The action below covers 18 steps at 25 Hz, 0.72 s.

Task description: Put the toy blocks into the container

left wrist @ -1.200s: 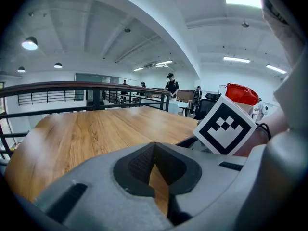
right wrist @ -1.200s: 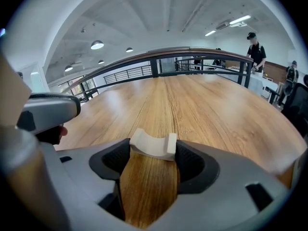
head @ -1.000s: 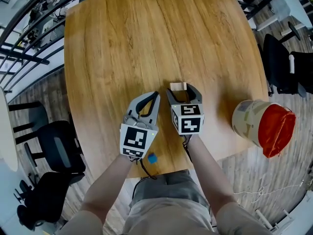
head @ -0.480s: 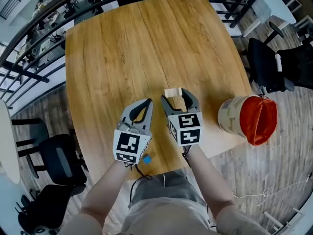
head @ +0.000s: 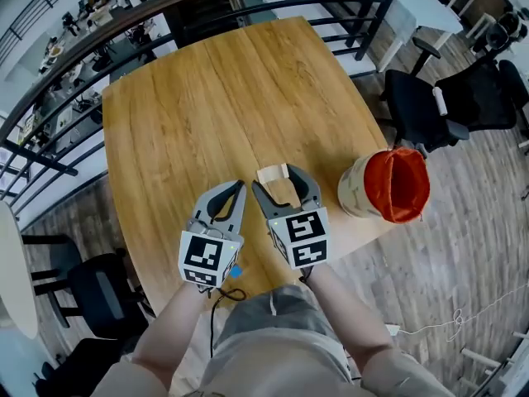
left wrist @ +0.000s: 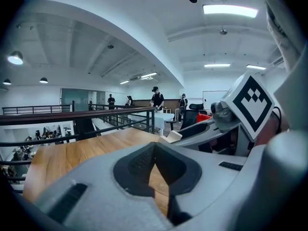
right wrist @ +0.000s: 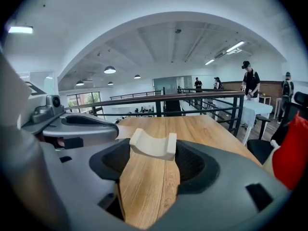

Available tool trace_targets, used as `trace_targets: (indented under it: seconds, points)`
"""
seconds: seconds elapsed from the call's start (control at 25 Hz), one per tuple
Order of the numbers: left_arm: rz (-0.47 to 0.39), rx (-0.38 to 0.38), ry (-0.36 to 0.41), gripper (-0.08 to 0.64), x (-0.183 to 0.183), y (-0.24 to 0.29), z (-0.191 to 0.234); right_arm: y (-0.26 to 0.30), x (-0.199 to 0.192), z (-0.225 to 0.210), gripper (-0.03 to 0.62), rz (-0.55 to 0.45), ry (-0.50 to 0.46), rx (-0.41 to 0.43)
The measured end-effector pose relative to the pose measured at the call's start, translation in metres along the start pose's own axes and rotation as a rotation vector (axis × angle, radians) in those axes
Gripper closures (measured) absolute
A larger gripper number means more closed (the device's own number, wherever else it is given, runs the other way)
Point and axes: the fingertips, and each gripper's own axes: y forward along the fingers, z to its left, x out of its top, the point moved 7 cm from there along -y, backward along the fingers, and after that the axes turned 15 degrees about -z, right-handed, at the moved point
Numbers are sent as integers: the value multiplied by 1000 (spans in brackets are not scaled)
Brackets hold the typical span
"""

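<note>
Far left, on the floor: black office chairs (head: 91, 284) beside the wooden table (head: 190, 114). Over the table's near part, the left gripper (head: 238, 187), jaws pressed together tip to tip, nothing between them. Just beside it, nearly touching, the right gripper (head: 274, 178), clamped on a pale wooden toy block (head: 271, 172) with a curved hollow along one face, pinched at the very tips of the jaws. Whether the block touches the tabletop: cannot tell. Further right, near the table's right edge and apart from both grippers, the container (head: 357, 193), pale outside, red lining at its open mouth.
</note>
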Motion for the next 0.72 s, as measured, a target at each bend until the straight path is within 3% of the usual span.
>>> trace_targets:
  seconds: [0.72]
  points:
    - [-77,-233,20,548,57,19,-100,-124,48,-27,316,-117,-29,-159]
